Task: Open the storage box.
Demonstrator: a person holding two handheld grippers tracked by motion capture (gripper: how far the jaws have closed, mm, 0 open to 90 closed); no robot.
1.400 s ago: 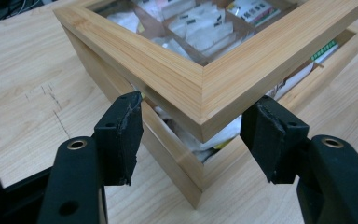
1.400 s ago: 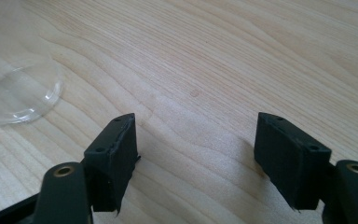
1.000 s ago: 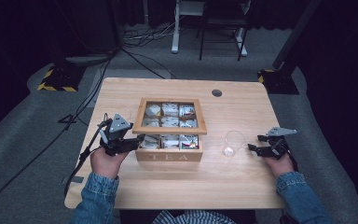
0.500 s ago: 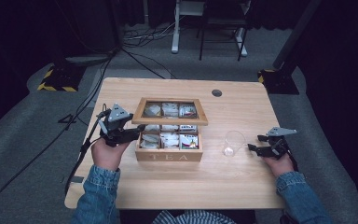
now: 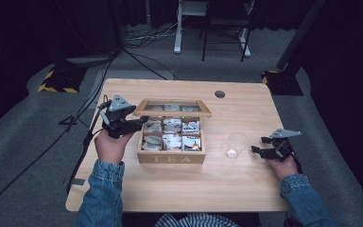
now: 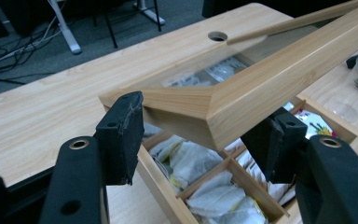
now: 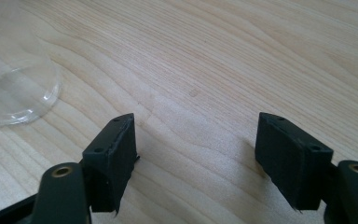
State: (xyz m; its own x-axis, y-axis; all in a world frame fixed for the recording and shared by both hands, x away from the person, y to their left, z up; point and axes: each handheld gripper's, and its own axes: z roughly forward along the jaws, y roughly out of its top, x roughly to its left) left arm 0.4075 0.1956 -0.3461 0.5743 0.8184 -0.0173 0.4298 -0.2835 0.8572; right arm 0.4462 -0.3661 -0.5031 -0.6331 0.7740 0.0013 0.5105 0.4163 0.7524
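Observation:
A wooden tea box marked TEA stands mid-table, with several tea bags in its compartments. Its glass-paned lid is raised at the front and tilts up toward the back. My left gripper is at the lid's left front corner. In the left gripper view its jaws stand open, the lid's wooden corner lies between them, and the right jaw sits under the front rail. My right gripper rests open and low over bare table, just right of a clear plastic cup.
A round cable hole is in the table's back right. The cup lies at the upper left of the right gripper view. Bare wood stretches in front of the box. Cables and desk legs sit on the floor behind.
The lid went from shut to lifted at the front, with my left gripper rising and moving back along with it. The right gripper stayed still.

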